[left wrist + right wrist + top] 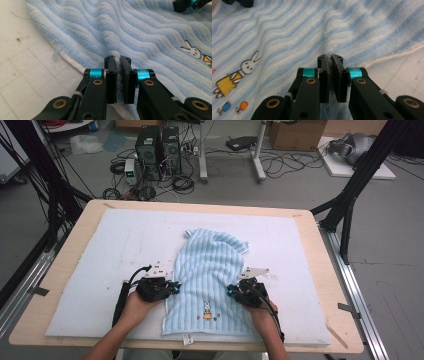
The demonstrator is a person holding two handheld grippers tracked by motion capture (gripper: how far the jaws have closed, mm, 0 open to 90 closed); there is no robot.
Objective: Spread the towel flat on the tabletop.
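- High view: a light blue striped towel (210, 280) is lying on a white mat (115, 250) that is covering a wooden table (330, 270); its far end is bunching narrower, while its near edge is running close to the mat's front edge.
- The left gripper (172, 287) is sitting at the towel's left edge and the right gripper (231, 291) at its right edge, each held in one of the person's hands.
- Left gripper view: the left gripper (118, 62) is pinching a raised fold of the towel (140, 27) between jaws pressed nearly together, just inside the white hem.
- Right gripper view: the right gripper (330, 60) is likewise clamping a ridge of the towel (294, 32), with cloth showing between the closed jaws.
- A small rabbit picture (206, 310) is showing on the towel near its front edge, between the two grippers.
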